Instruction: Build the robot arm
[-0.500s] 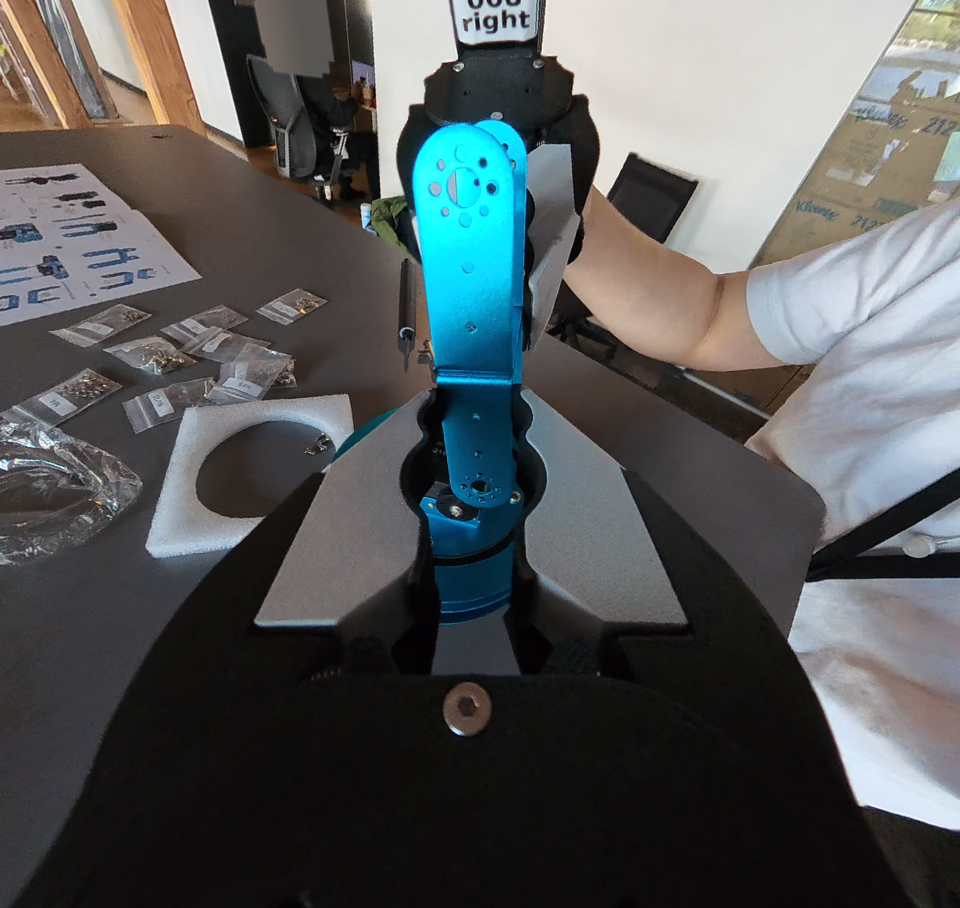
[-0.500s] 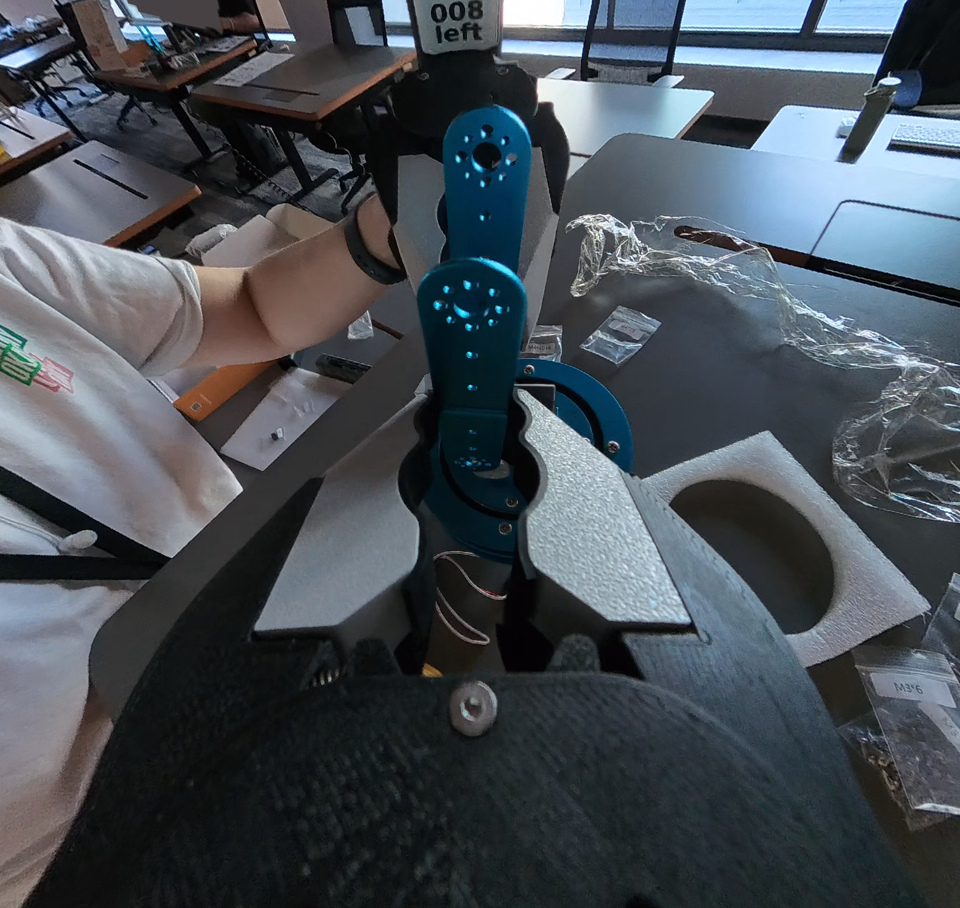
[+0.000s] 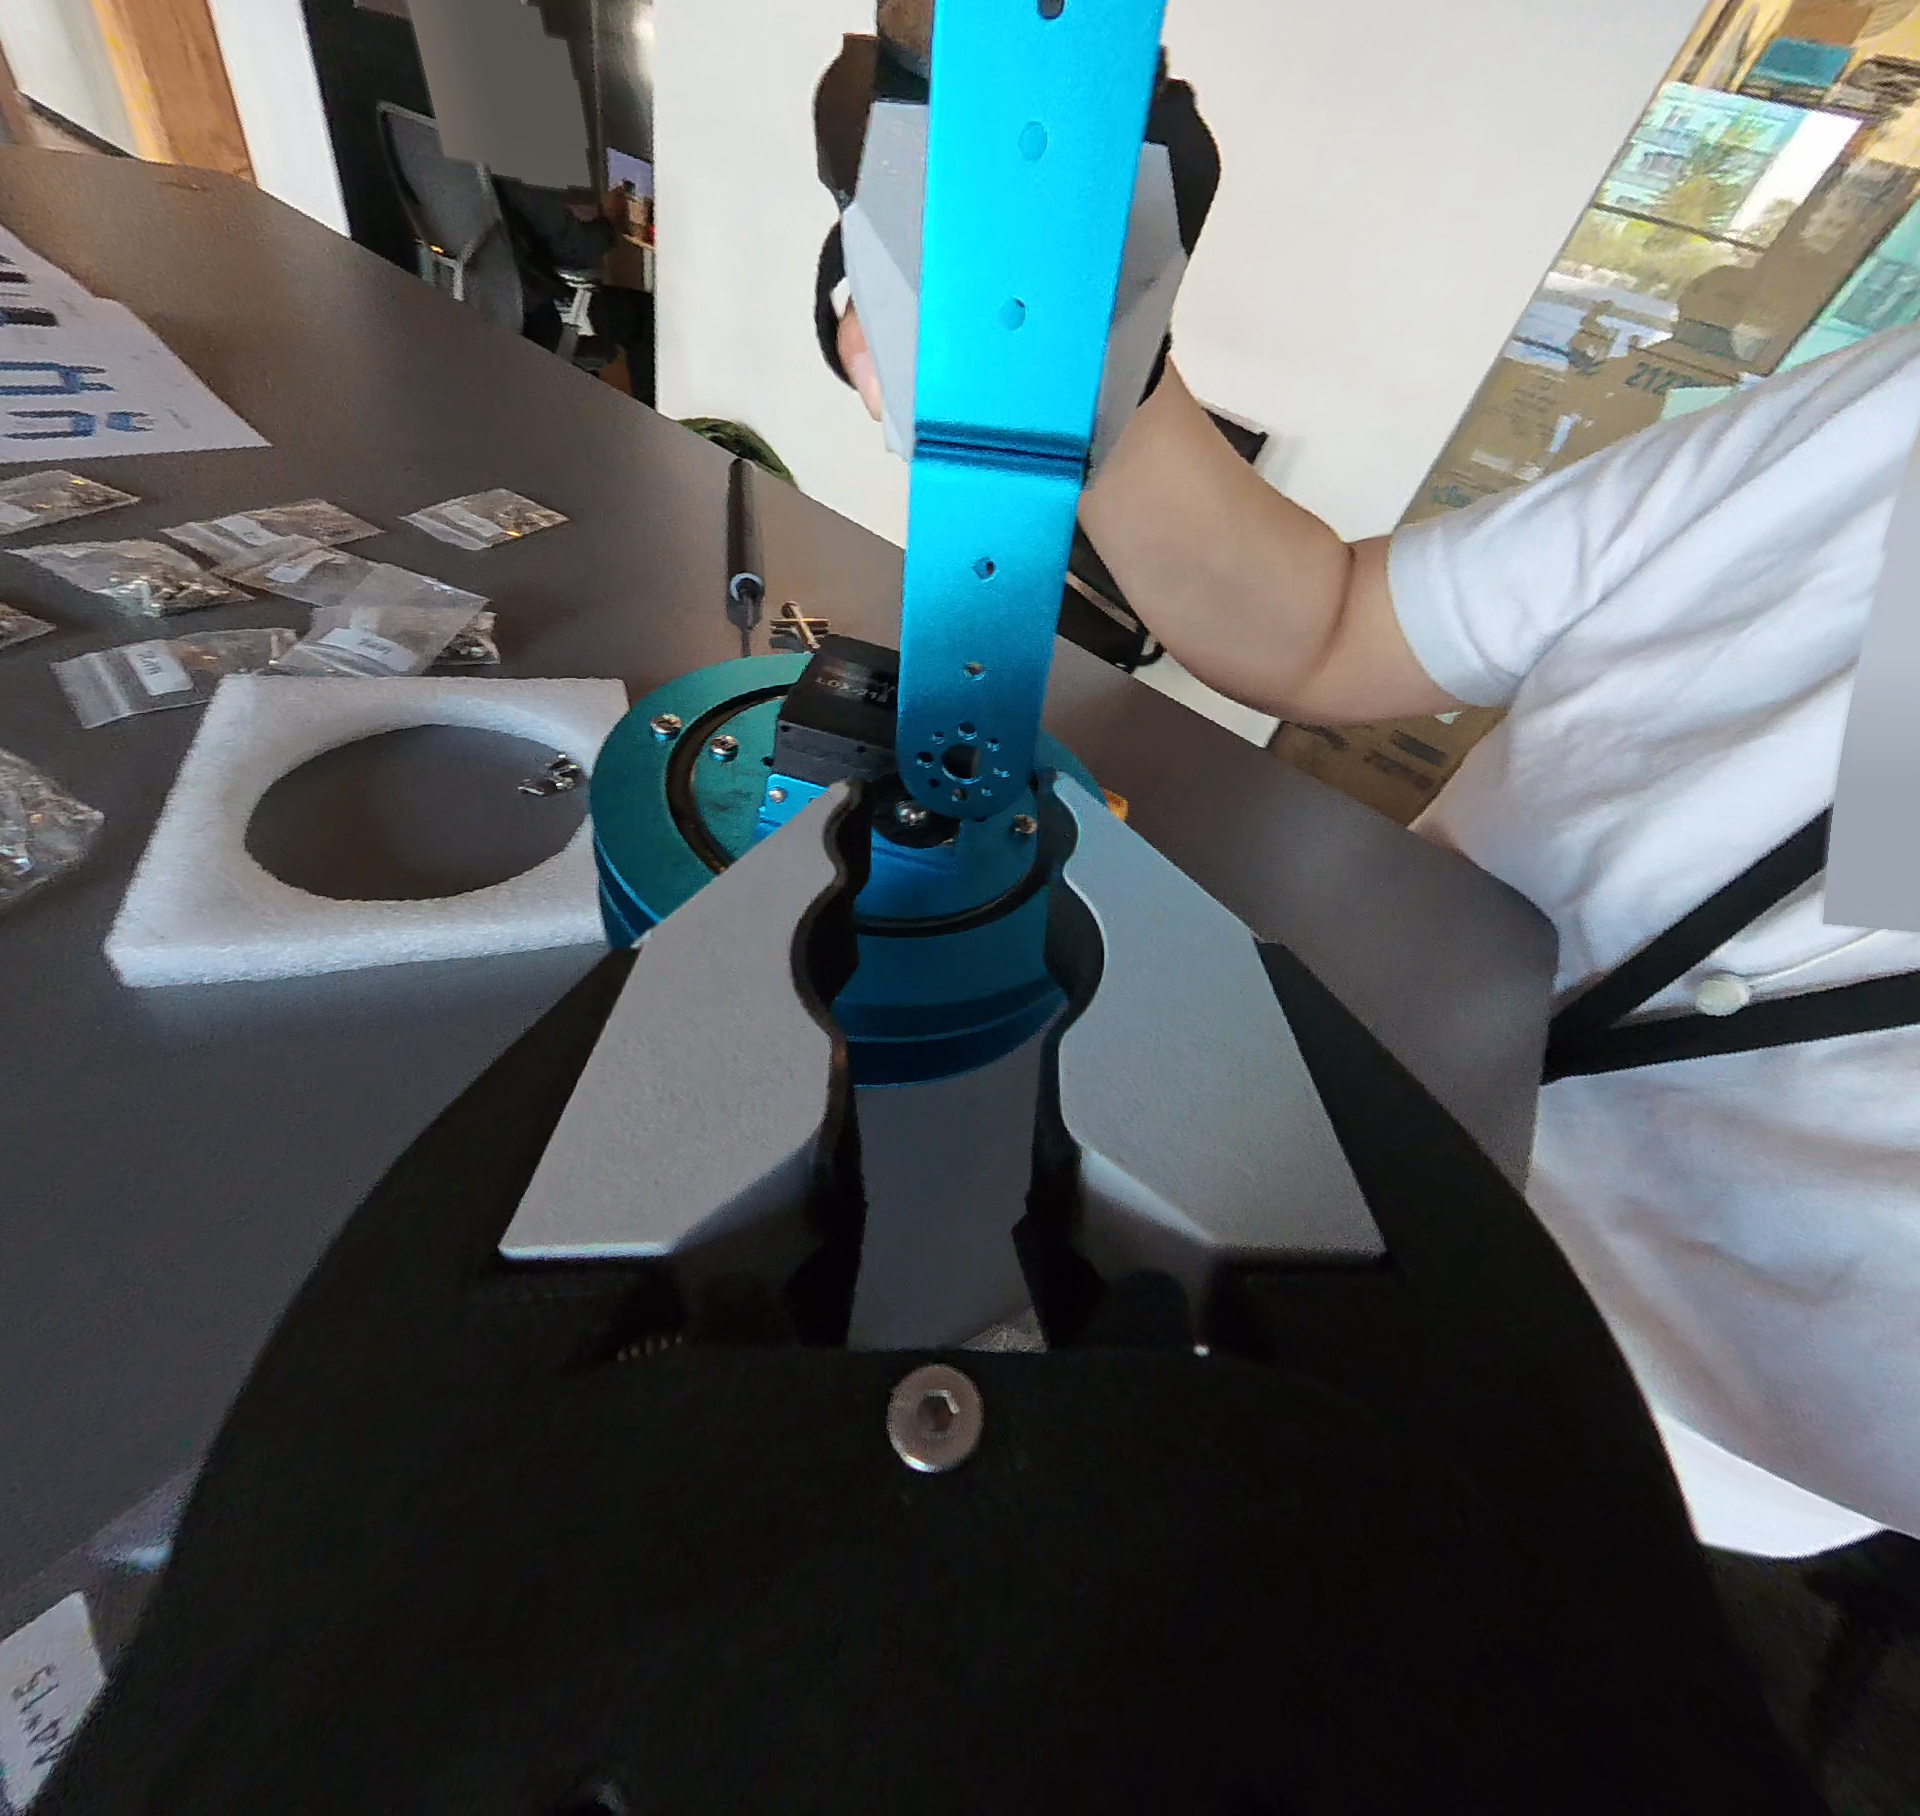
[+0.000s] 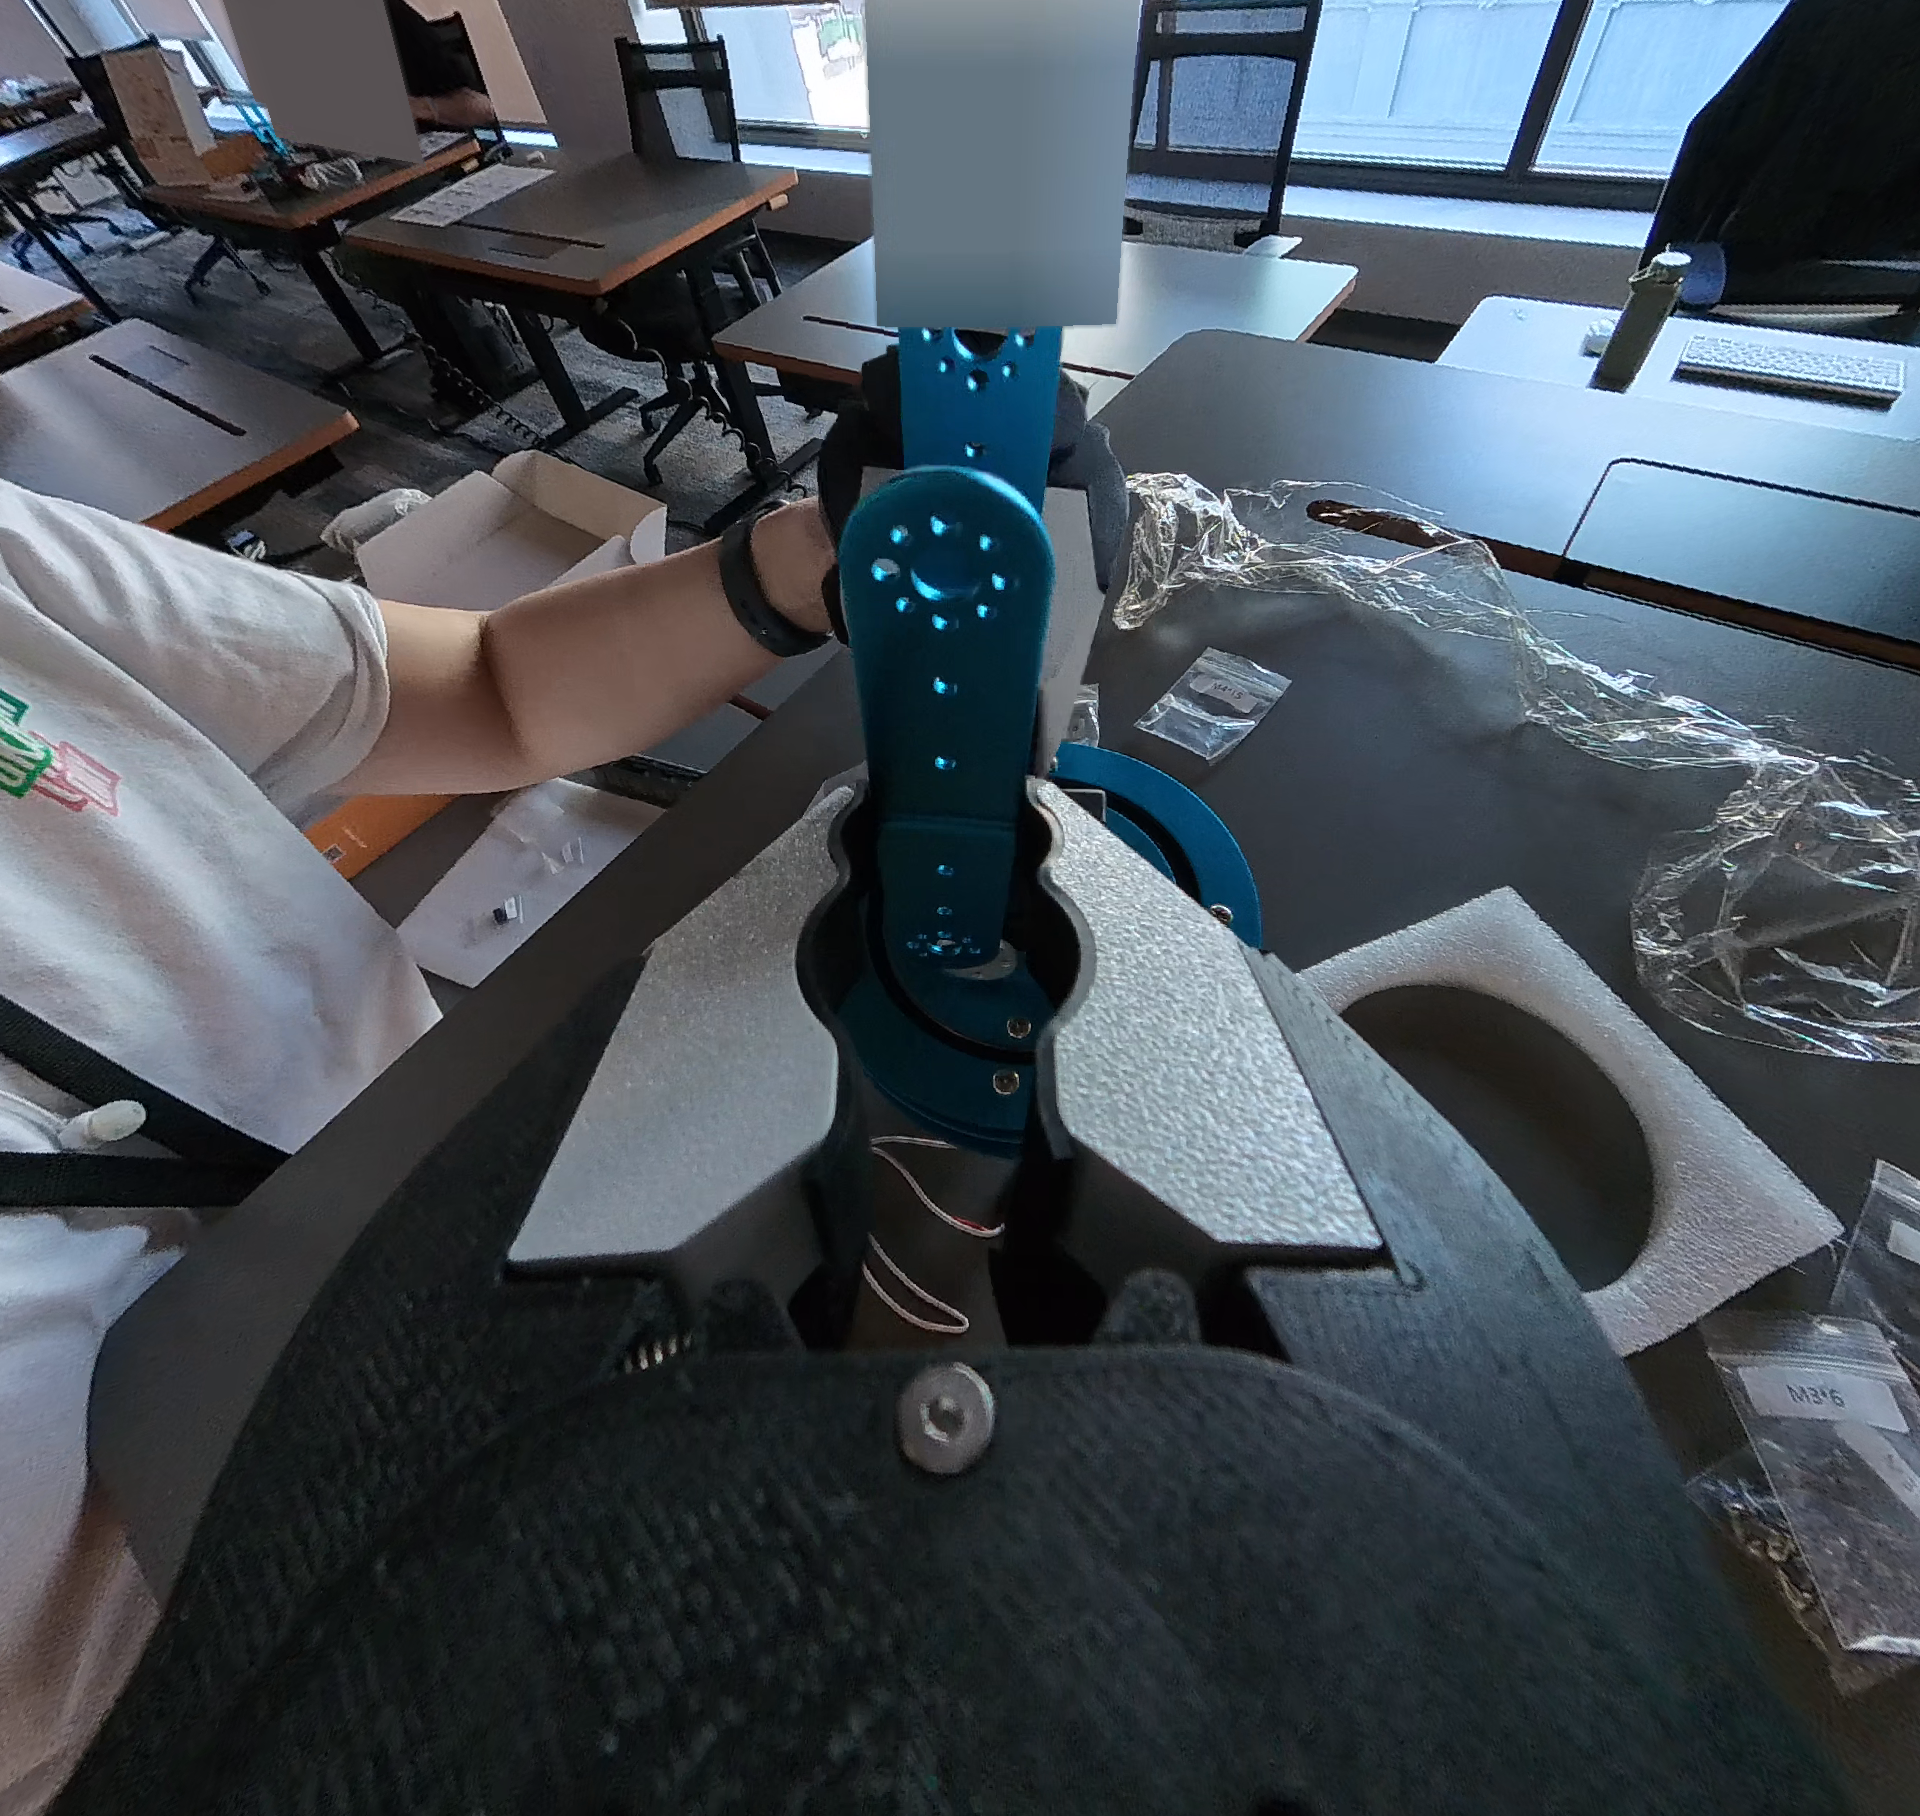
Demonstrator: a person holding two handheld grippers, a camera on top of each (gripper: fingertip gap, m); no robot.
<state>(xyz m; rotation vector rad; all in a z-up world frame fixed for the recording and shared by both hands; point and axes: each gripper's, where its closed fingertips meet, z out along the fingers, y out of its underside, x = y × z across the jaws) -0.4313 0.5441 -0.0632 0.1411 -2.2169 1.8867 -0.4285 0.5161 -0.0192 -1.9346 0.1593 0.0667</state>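
The dark matte table [image 3: 312, 1091] carries everything. On it lies crumpled clear plastic film [image 4: 1766, 883], glossy and creased, and a white foam square [image 3: 166, 914] with a round hole cut through it. Touching the foam's edge stands a round blue base [image 3: 644, 810] of anodised metal, a thick disc with screw heads on its top ring. A black box-shaped servo [image 3: 831, 717] sits on top of it.

Over the base rises a long blue bracket [image 3: 997, 540], flat sheet metal with one crease across it, rounded ends and rows of drilled holes. The right gripper [image 4: 940, 810] pinches it between its grey, pebble-textured fingers [image 4: 1174, 1039] at the crease. The left gripper [image 3: 951, 800] stands spread with nothing between its smooth grey fingers [image 3: 707, 1060]. Its tips straddle the base's top, just beside the bracket's lower round end. Thin looped wires [image 4: 914, 1247] show deep in the right gripper's gap.

Small clear zip bags [image 3: 384, 623] of hardware lie beyond the foam, with a slim black rod-shaped tool [image 3: 740, 540] near them.

Half a second ago the bracket's lower end sat deep between the left fingers. It has since risen and tilted away, so that end now sits at their tips and the servo and base top are uncovered. The right grip is unchanged.
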